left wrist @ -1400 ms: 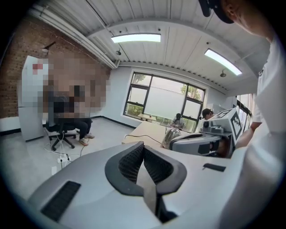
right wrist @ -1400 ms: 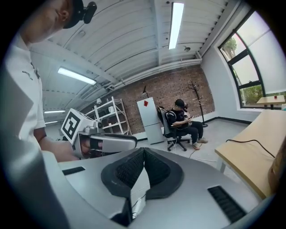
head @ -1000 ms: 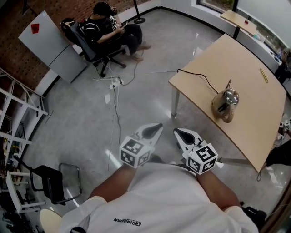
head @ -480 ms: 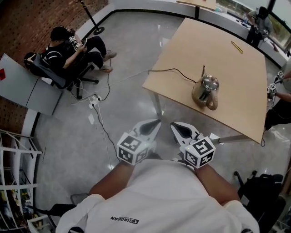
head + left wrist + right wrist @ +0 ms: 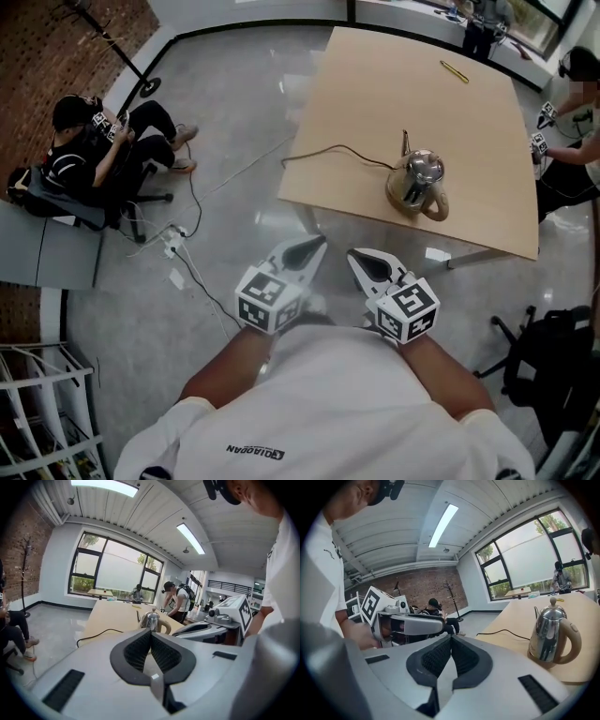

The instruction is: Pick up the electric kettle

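The kettle (image 5: 417, 185) is seen standing upright on the desk (image 5: 394, 84), towards the edge nearest the person, with a black cord (image 5: 328, 152) trailing from it across the top to the left edge. The left tongs (image 5: 312, 247) and the right tongs (image 5: 360, 259) are held side by side close to the body, over the floor and well apart from the kettle. Both are pressed together with nothing between them. The kettle's body is judged to be polished steel: stiff, smooth and likely slippery, so poorly suited to a pinch. The tan handle (image 5: 438, 204), looped out at the near right side, is judged the better hold, and the tongs would have to be parted first. How much water is inside cannot be told, so some weight should be allowed for. A separate base may lie beneath, though this is not clearly made out.
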